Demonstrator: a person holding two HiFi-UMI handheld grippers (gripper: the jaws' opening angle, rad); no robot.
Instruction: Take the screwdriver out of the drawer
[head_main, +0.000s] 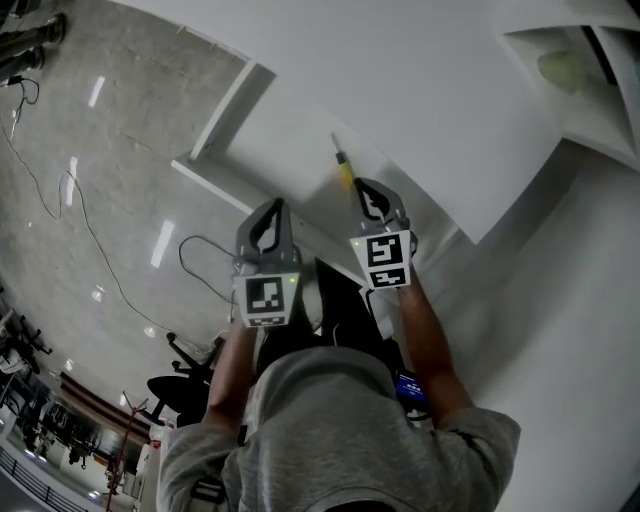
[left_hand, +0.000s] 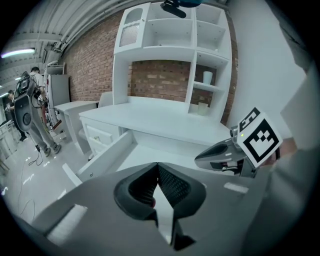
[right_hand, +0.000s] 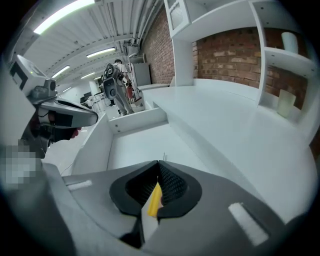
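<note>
A screwdriver (head_main: 343, 172) with a yellow handle and a thin metal shaft lies in the open white drawer (head_main: 290, 150). My right gripper (head_main: 362, 185) hangs just above the handle's near end, jaws shut with nothing between them. In the right gripper view the yellow handle (right_hand: 155, 199) shows through the gap below the shut right gripper (right_hand: 158, 164), over the drawer's floor (right_hand: 145, 142). My left gripper (head_main: 274, 205) is a little to the left over the drawer's front, shut and empty. In the left gripper view the left gripper (left_hand: 158, 166) points into the drawer (left_hand: 145, 155), with the right gripper (left_hand: 200, 160) beside it.
The white desk top (head_main: 430, 120) runs behind the drawer, with a shelf unit (left_hand: 170, 45) on it that holds a cup (left_hand: 207, 77). A cable (head_main: 60, 190) trails over the glossy floor. A person (left_hand: 35, 110) stands far off among equipment.
</note>
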